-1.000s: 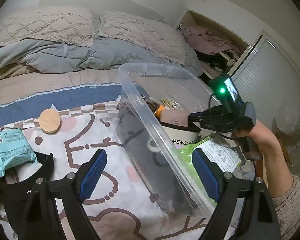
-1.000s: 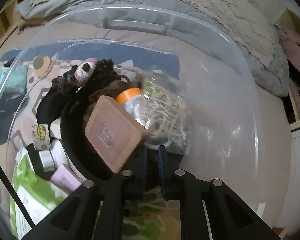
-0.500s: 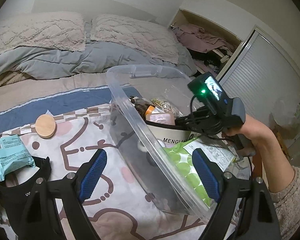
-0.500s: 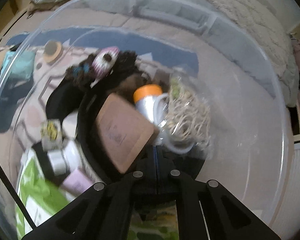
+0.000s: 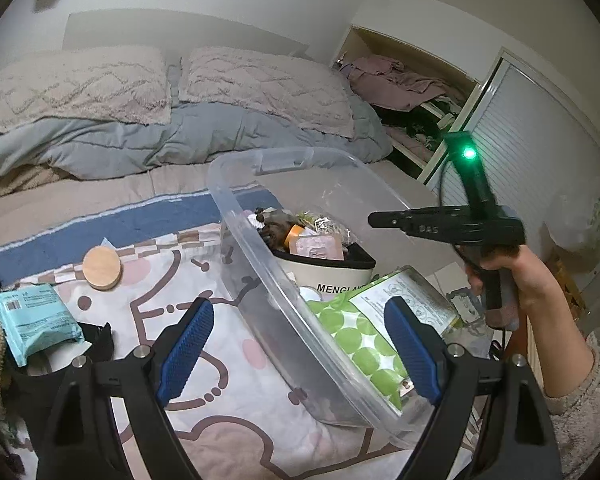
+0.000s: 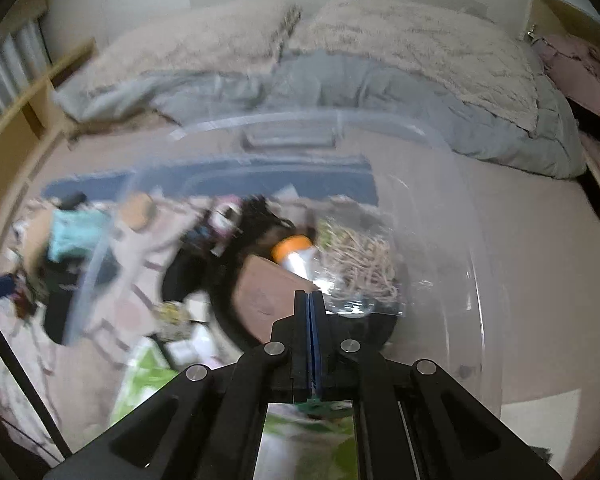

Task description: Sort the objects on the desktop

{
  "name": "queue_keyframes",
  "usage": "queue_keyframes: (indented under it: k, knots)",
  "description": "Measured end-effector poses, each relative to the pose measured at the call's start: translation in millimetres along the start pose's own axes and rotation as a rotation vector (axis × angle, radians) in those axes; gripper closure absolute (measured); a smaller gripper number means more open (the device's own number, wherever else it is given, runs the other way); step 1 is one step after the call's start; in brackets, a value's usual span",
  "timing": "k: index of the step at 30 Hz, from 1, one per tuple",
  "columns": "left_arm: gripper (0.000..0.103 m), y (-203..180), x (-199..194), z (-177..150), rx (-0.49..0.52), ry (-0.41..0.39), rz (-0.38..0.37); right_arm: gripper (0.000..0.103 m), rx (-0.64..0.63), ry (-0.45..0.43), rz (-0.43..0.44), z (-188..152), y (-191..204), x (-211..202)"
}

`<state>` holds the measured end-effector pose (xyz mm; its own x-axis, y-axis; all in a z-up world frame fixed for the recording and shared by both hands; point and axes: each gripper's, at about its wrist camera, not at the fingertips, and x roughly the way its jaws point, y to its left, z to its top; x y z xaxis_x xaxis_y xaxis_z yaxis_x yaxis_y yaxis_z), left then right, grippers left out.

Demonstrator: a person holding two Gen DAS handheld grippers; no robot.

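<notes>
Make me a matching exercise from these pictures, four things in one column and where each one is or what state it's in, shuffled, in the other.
Things:
1. wooden disc
2. teal packet
3. left gripper
4. right gripper

Places or states:
A. shut, raised above the clear bin
B. open, fingers either side of the bin's near wall
C. lying alone on the patterned cloth, left of the bin
D. lying on a black item at the far left edge

Pairs: 1-C, 2-D, 3-B, 4-A
</notes>
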<state>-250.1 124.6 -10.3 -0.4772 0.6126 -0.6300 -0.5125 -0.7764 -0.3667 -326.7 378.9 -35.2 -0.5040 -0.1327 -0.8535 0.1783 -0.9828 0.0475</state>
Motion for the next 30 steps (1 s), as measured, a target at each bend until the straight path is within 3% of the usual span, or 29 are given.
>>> queue_keyframes:
  k: [6, 16, 18, 20, 21, 24, 27, 28, 30]
  knots:
    - [0.016, -13, -10, 0, 0.026, -0.016, 0.026, 0.096, 0.022, -0.190, -0.013, -17, 10, -48]
    - [0.016, -36, -33, -1, 0.051, -0.063, 0.058, 0.095, 0.073, -0.304, 0.020, -47, 22, -94]
    - [0.015, -41, -39, -2, 0.059, -0.078, 0.067, 0.085, 0.093, -0.329, 0.037, -53, 24, -105]
    - [0.014, -45, -45, -3, 0.063, -0.089, 0.079, 0.045, 0.089, -0.369, 0.038, -60, 31, -117]
    - [0.014, -47, -49, -4, 0.064, -0.096, 0.084, 0.040, 0.079, -0.392, 0.037, -63, 34, -122]
    - [0.004, -52, -61, -5, 0.058, -0.121, 0.099, 0.039, 0.059, -0.449, 0.030, -73, 44, -139]
    - [0.002, -57, -75, -5, 0.061, -0.152, 0.100, 0.011, 0.054, -0.488, 0.028, -83, 54, -153]
    - [0.000, -59, -79, -5, 0.057, -0.160, 0.100, 0.005, 0.048, -0.505, 0.020, -88, 59, -158]
    - [0.000, -64, -87, -6, 0.054, -0.172, 0.099, 0.005, 0.042, -0.529, 0.010, -95, 66, -166]
